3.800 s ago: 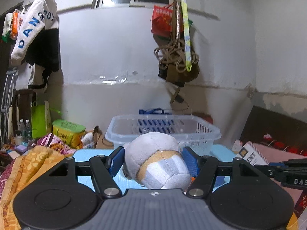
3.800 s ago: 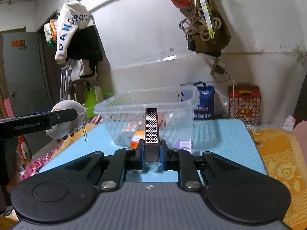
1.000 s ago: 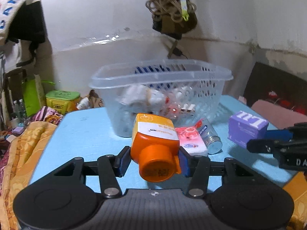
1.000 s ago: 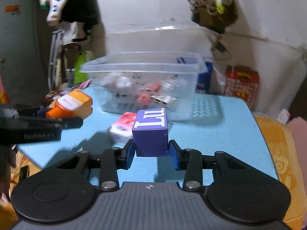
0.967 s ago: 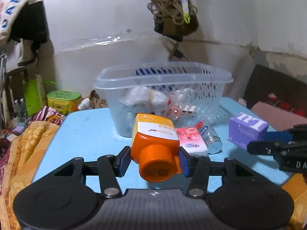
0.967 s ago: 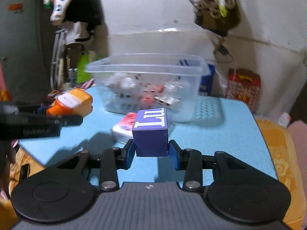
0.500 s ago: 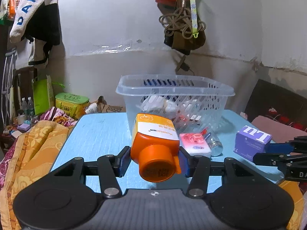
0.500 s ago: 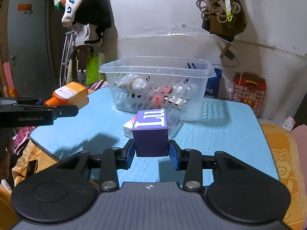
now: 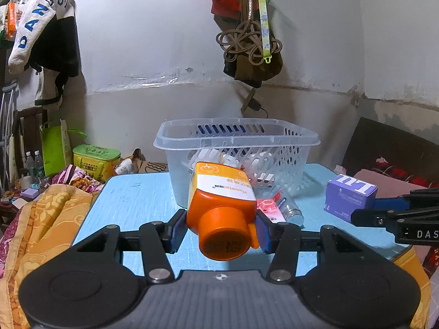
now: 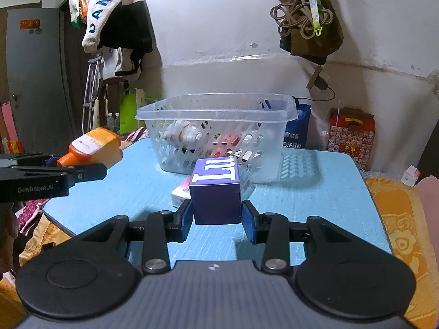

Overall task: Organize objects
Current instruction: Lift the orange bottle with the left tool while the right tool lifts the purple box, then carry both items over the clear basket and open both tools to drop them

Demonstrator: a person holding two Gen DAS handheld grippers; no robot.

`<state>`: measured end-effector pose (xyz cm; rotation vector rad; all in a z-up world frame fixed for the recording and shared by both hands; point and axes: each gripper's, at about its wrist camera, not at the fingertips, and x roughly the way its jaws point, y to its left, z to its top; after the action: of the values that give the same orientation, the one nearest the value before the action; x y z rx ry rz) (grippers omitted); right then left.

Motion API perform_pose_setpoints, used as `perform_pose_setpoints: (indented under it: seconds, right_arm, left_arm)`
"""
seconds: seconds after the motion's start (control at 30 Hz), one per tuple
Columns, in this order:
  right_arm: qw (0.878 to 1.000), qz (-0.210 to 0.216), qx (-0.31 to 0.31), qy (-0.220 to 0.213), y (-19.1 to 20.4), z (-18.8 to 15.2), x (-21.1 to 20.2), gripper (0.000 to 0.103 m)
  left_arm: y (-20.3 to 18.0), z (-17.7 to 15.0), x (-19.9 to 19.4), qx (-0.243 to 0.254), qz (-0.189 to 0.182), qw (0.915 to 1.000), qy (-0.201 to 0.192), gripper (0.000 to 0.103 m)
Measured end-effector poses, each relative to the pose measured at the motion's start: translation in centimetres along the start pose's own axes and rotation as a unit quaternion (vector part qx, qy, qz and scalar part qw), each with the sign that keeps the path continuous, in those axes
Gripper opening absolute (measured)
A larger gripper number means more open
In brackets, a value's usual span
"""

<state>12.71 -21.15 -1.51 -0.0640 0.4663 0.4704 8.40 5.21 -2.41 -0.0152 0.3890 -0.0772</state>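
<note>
My left gripper (image 9: 218, 226) is shut on an orange bottle (image 9: 221, 205) with a white label, cap toward the camera, held above the blue table (image 9: 131, 197). It also shows in the right wrist view (image 10: 93, 149) at the left. My right gripper (image 10: 216, 213) is shut on a purple box (image 10: 215, 189) with white letters, held above the table; it also shows in the left wrist view (image 9: 349, 197). A clear plastic basket (image 9: 236, 137) holding several small items stands at the table's far side, beyond both grippers (image 10: 216, 112).
A pink-and-white packet (image 9: 267, 209) and a small jar (image 9: 290, 211) lie on the table in front of the basket. Orange blankets (image 9: 41, 219) flank the table on both sides (image 10: 403, 219). Bags hang on the wall (image 9: 247, 41). A red box (image 10: 351, 134) stands behind the table.
Both grippers have lifted and drawn back slightly with their loads; the basket now sits lower and farther in both views. Before that, the left held a plush toy and the right a matchbox.
</note>
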Motion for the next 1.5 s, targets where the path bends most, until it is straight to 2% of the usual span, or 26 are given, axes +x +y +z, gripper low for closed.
perform_pose_setpoints:
  seconds: [0.67,0.9,1.07,1.2,1.27,1.37,1.43,1.47,1.5]
  right_arm:
    - [0.999,0.0,0.016,-0.03,-0.4,0.8,-1.1,0.042]
    - [0.997,0.003,0.03,-0.073,-0.9,3.2,-1.7,0.042]
    - [0.996,0.005,0.03,-0.089,-1.2,6.6,0.1,0.042]
    - [0.995,-0.003,0.031,-0.096,-1.2,10.2,3.6,0.042]
    - [0.996,0.004,0.037,-0.076,-1.2,11.5,6.8,0.042]
    - [0.998,-0.026,0.019,-0.06,-0.8,12.0,10.4,0.042]
    - [0.997,-0.02,0.024,-0.069,-1.0,12.2,11.3,0.044]
    - [0.997,-0.015,0.025,-0.071,-1.1,12.2,11.5,0.06]
    - [0.997,-0.011,0.024,-0.069,-1.2,12.2,11.7,0.086]
  left_arm:
    - [0.2,0.7,-1.2,-0.006,-0.011,0.9996,-0.026,0.055]
    - [1.7,2.2,-1.7,-0.044,-0.013,0.9976,-0.052,0.055]
    - [2.2,5.3,-0.2,-0.071,-0.026,0.9948,-0.067,0.055]
    - [2.3,9.1,2.6,-0.103,-0.038,0.991,-0.075,0.055]
    - [2.0,10.8,4.8,-0.112,-0.035,0.9898,-0.082,0.055]
    - [1.4,12.3,8.8,-0.105,-0.026,0.992,-0.065,0.055]
    - [1.6,12.6,11.6,-0.107,-0.02,0.9931,-0.043,0.055]
    - [1.9,12.5,12.3,-0.109,-0.015,0.9932,-0.038,0.056]
    - [2.1,12.4,13.1,-0.107,-0.003,0.9938,-0.03,0.063]
